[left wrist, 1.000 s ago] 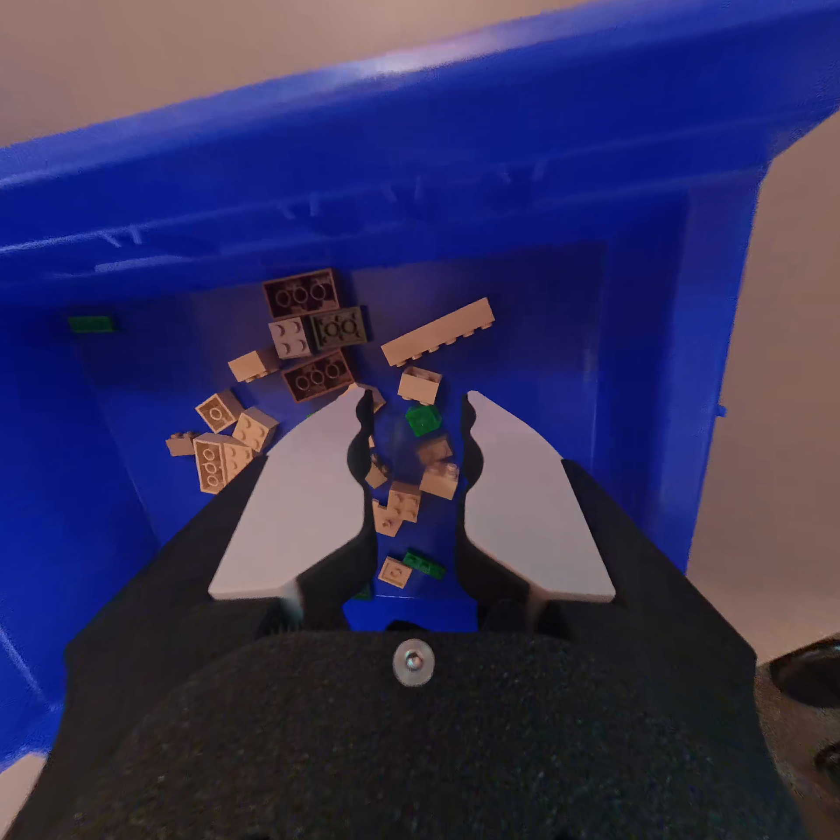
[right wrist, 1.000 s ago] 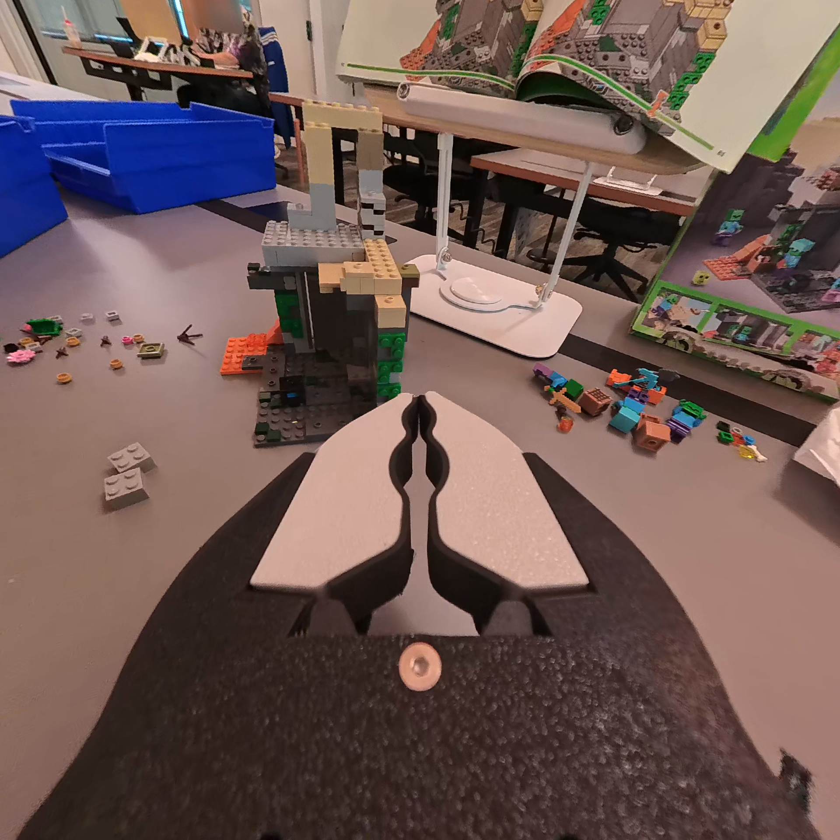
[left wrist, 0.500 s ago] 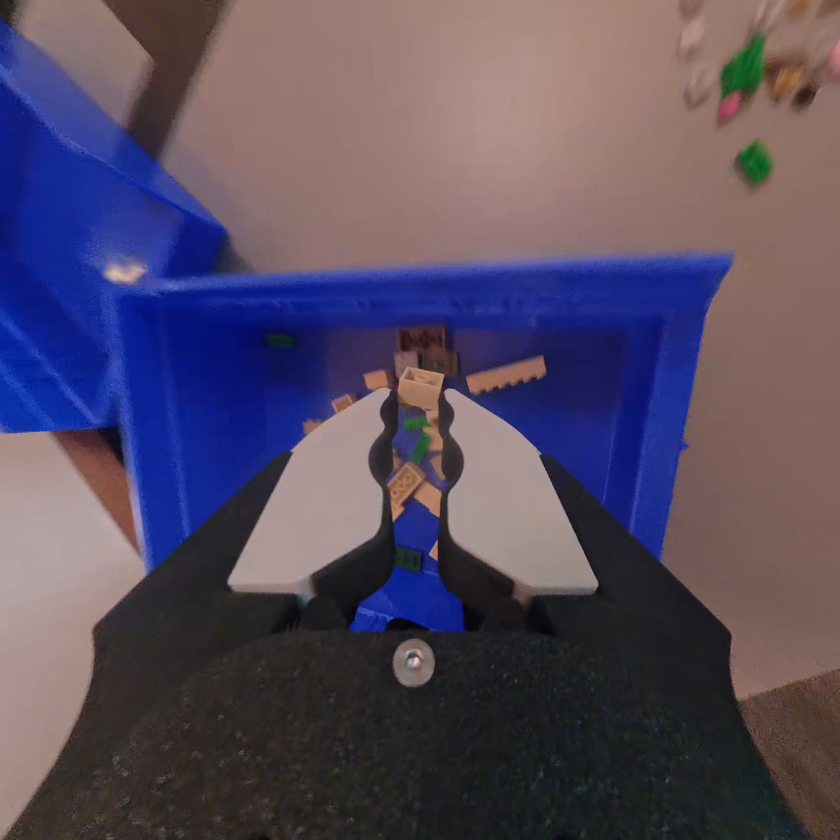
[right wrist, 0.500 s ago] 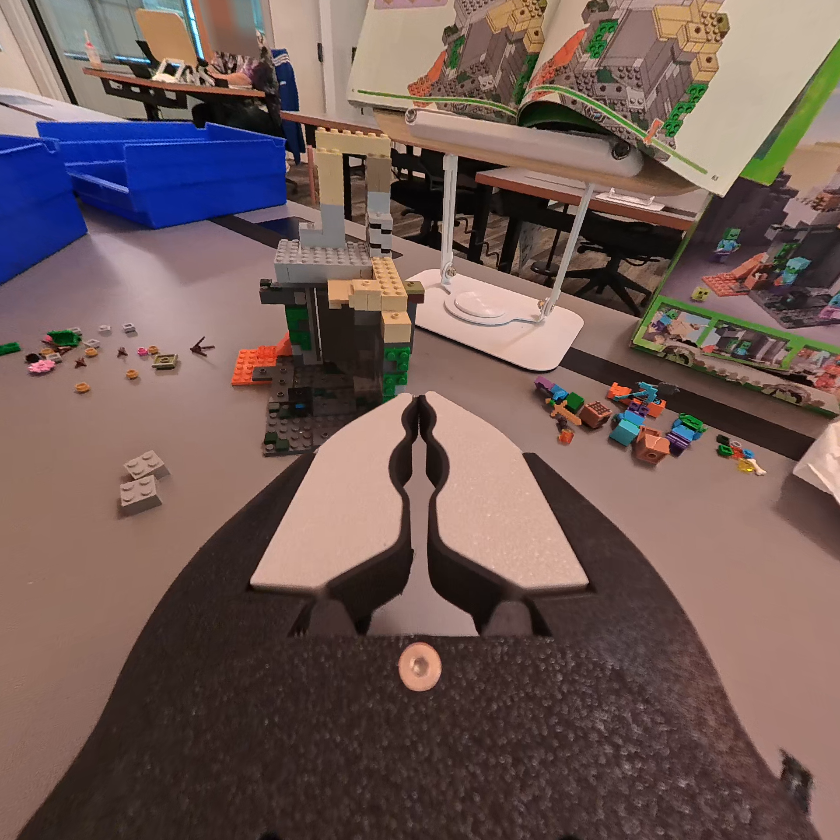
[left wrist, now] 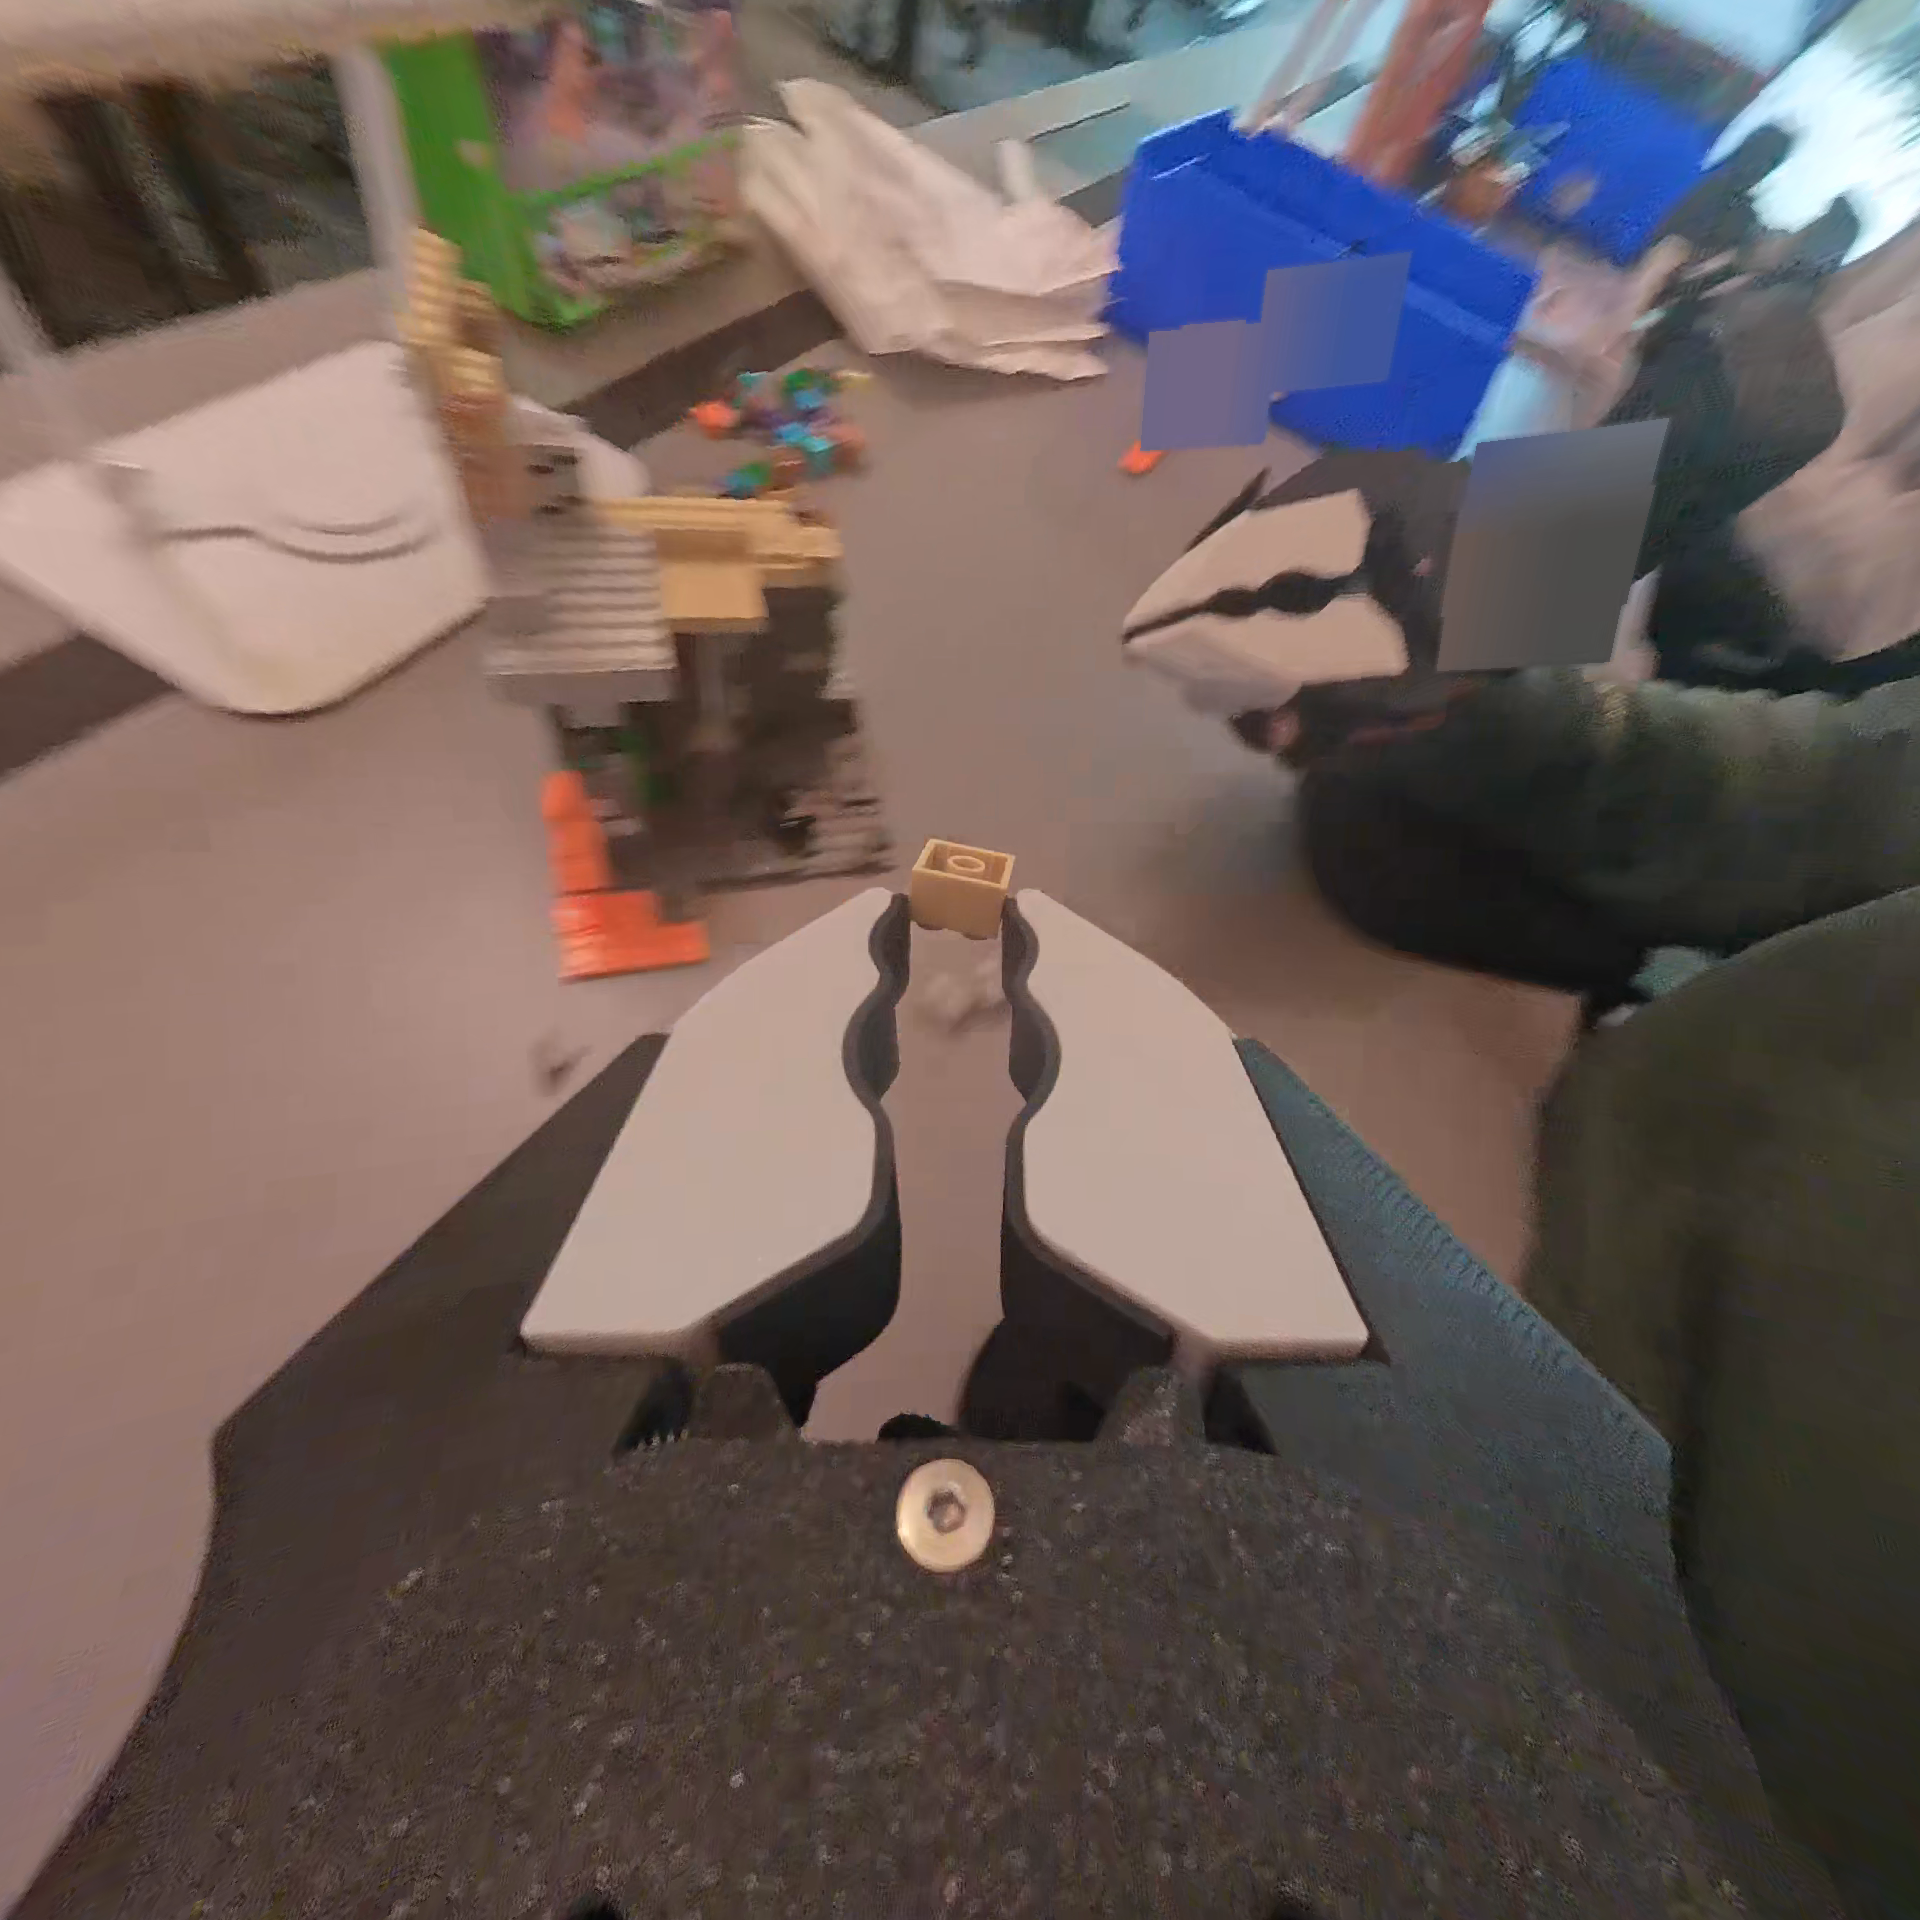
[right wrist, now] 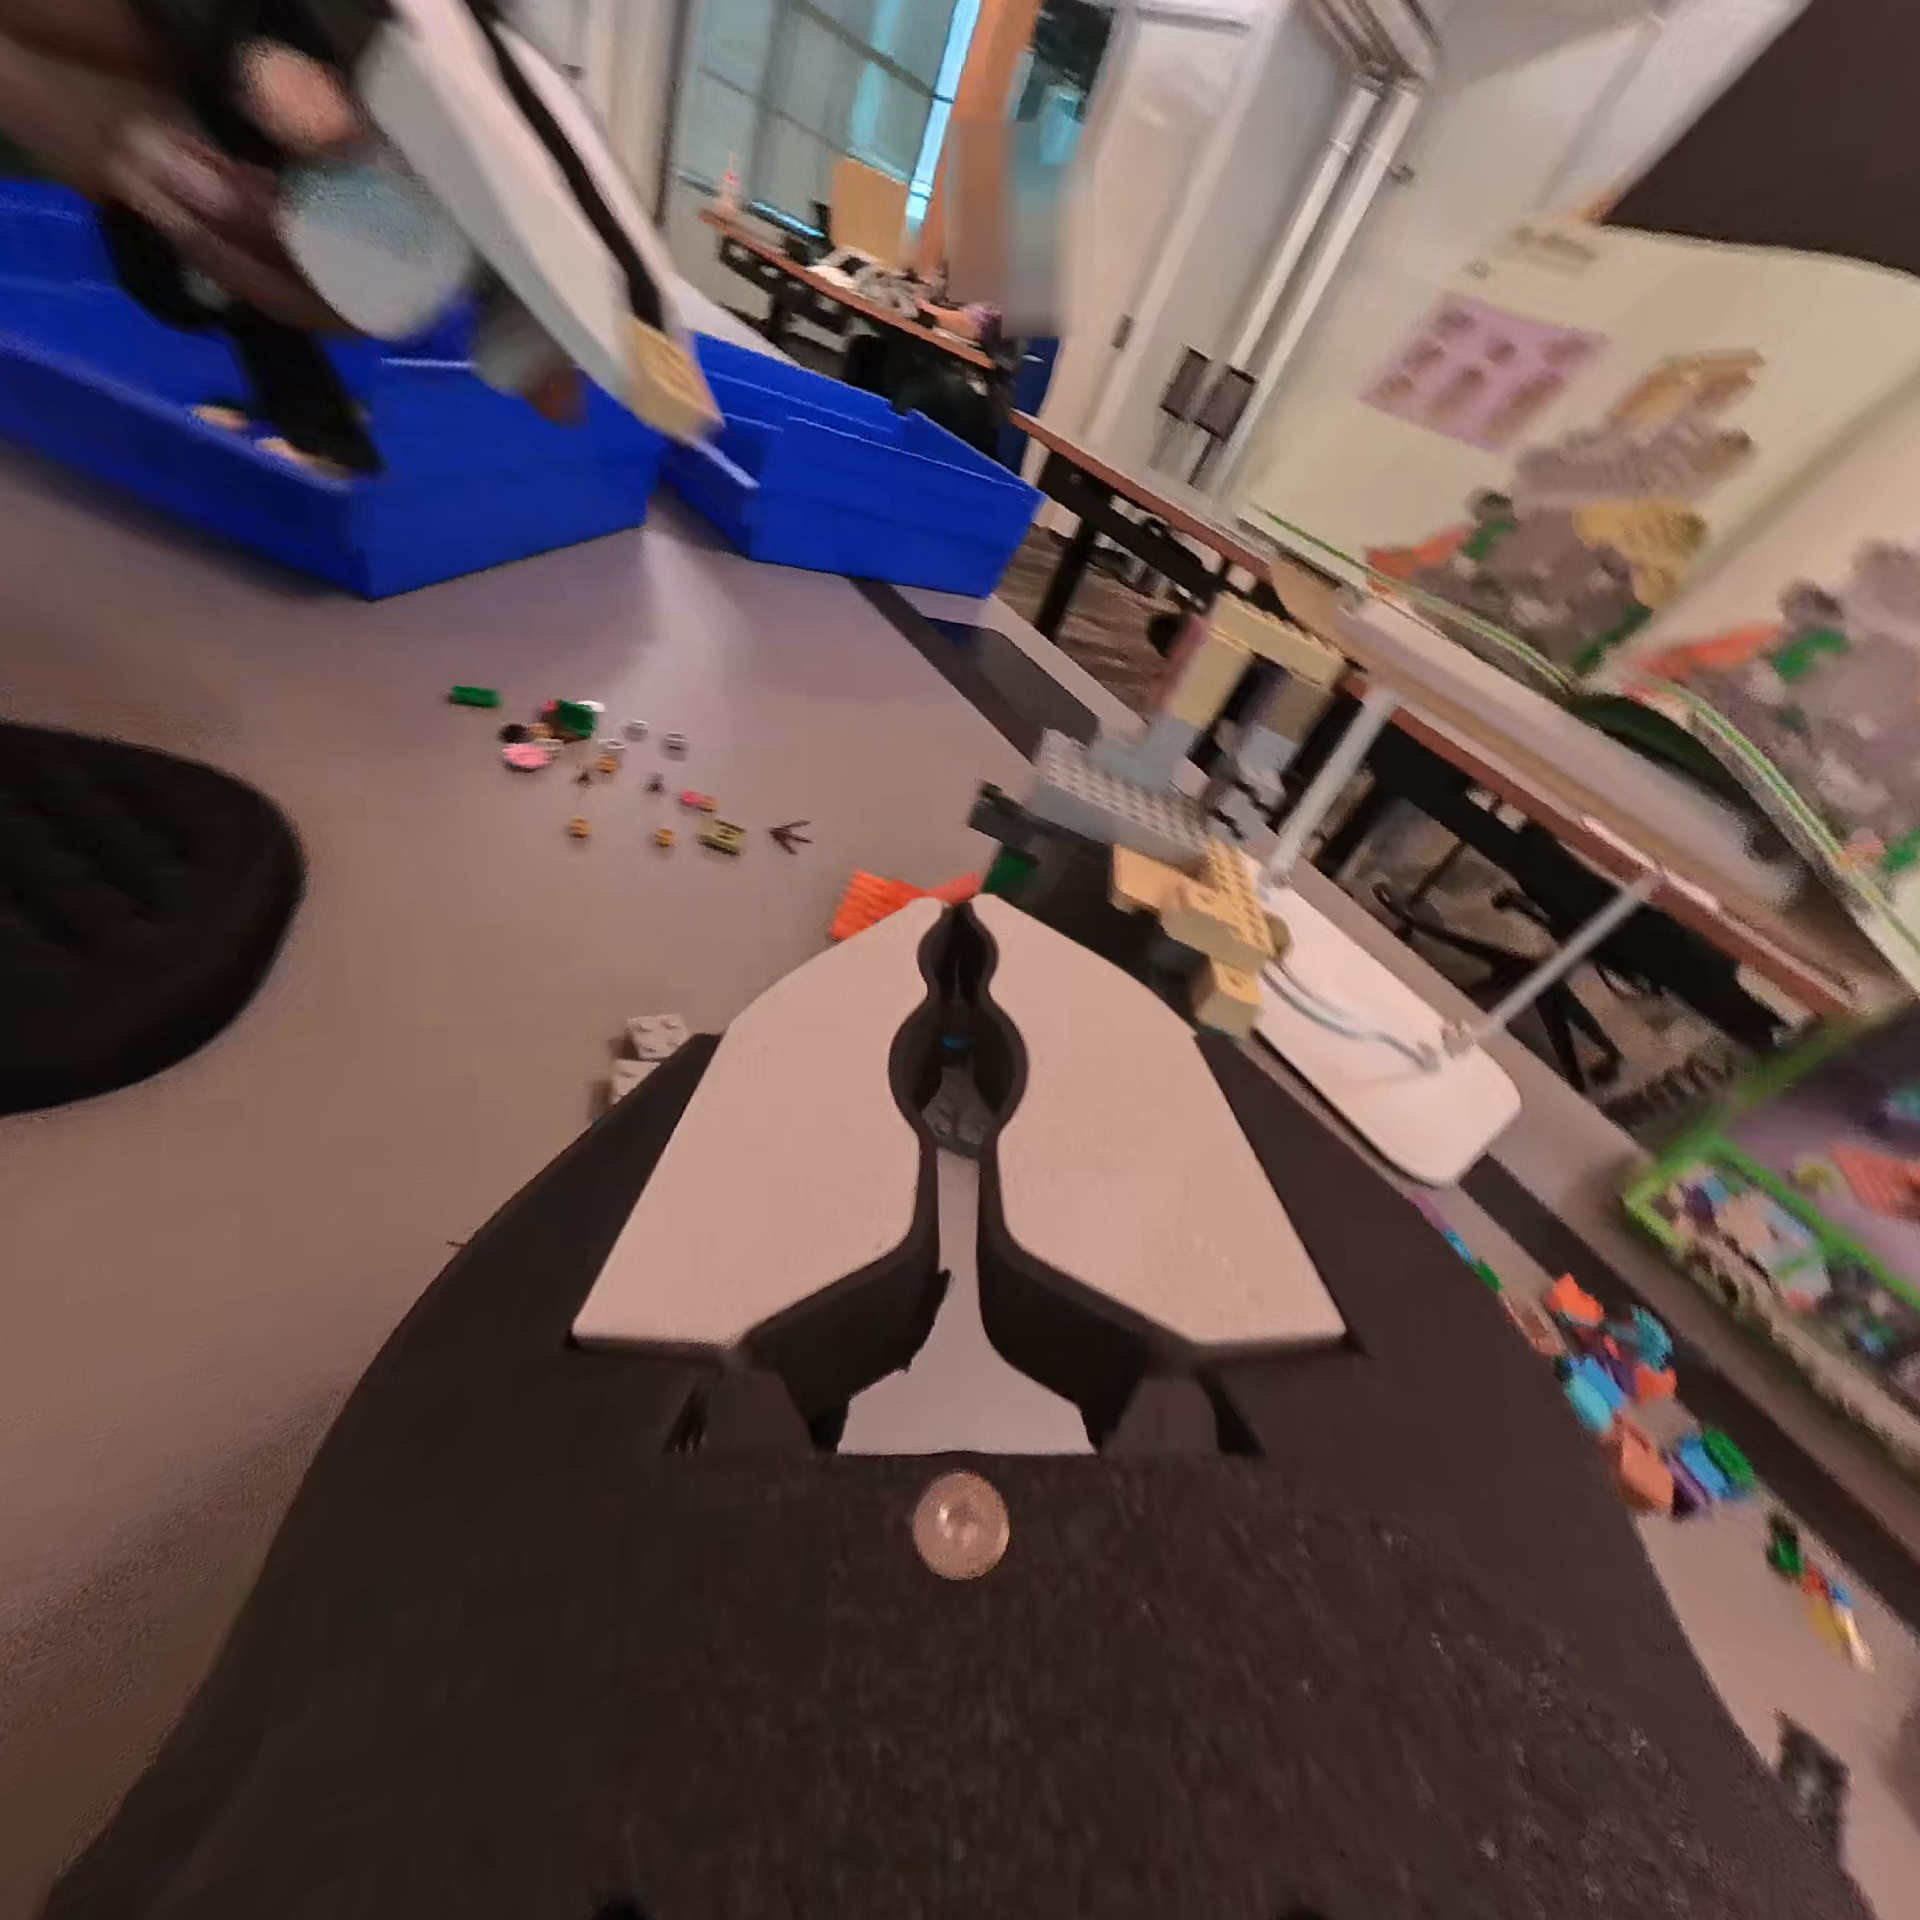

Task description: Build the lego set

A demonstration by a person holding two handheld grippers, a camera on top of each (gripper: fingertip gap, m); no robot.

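Observation:
My left gripper (left wrist: 958, 906) is shut on a small tan brick (left wrist: 962, 886) held at its fingertips, hollow underside facing the camera, above the grey table. It also shows in the right wrist view (right wrist: 582, 281) at top left, with the tan brick (right wrist: 670, 390) at its tip. The part-built lego model (left wrist: 686, 665) stands ahead and to the left, blurred. My right gripper (right wrist: 958, 914) is shut and empty, pointing at the model (right wrist: 1153, 842). It shows in the left wrist view (left wrist: 1262, 613) to the right of the model.
Blue bins (right wrist: 436, 478) sit at the table's far left. Small loose pieces (right wrist: 623, 769), two grey bricks (right wrist: 649, 1044) and coloured pieces (right wrist: 1631, 1392) lie on the table. A white book stand (right wrist: 1382, 1070), the set box (left wrist: 561, 177) and white bags (left wrist: 935, 260) stand behind the model. My right fingertips sit around 15 cm from my left ones. The model (right wrist: 1153, 842) sits 15 cm or so from the ends of my right fingers. It is also in sight in the left wrist view (left wrist: 644, 578).
My left gripper has closed on the tan brick, lifted it out of the blue bin and swung toward the model. My right gripper has tilted and turned left, still shut.

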